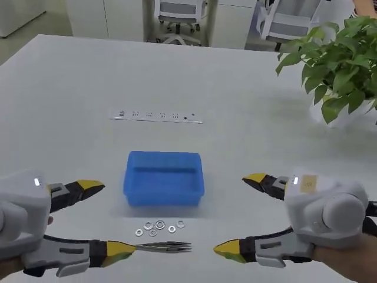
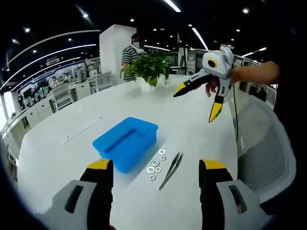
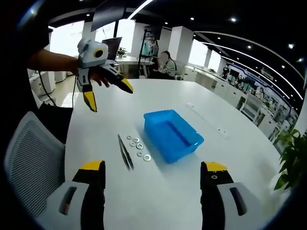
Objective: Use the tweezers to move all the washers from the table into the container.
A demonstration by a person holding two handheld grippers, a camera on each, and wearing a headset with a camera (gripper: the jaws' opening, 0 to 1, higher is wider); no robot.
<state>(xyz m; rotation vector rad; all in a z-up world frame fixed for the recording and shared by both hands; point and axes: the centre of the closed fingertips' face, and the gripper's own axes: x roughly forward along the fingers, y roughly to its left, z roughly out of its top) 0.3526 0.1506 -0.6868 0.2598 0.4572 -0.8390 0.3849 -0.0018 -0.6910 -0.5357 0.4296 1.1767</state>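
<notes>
Closest in, on the left, sits the grey-and-white left gripper with yellow-tipped black jaws (image 1: 115, 217). Its jaws are spread wide with nothing between them, held low over the pale grey round table (image 1: 70, 88). Just past its lower jaw tip lie the slim metal tweezers (image 1: 162, 246), flat on the table with nobody gripping them. From the head view I cannot tell whether that jaw tip touches their end. The left gripper view shows them lying ahead, between the two jaws.

Beside the tweezers, on the far side, is a small cluster of silver ring washers (image 1: 159, 226), all on the tabletop. Just beyond them stands the blue rectangular plastic container (image 1: 164, 194), with no washers visible inside. Farther back lies a long white power strip (image 1: 156, 115).

To the right, the matching right gripper (image 1: 231, 213) is likewise spread open and holds nothing, well apart from the tweezers. At the far right edge of the table stands a leafy green potted plant (image 1: 341, 65), and white office chairs (image 1: 177, 15) stand behind the table.
</notes>
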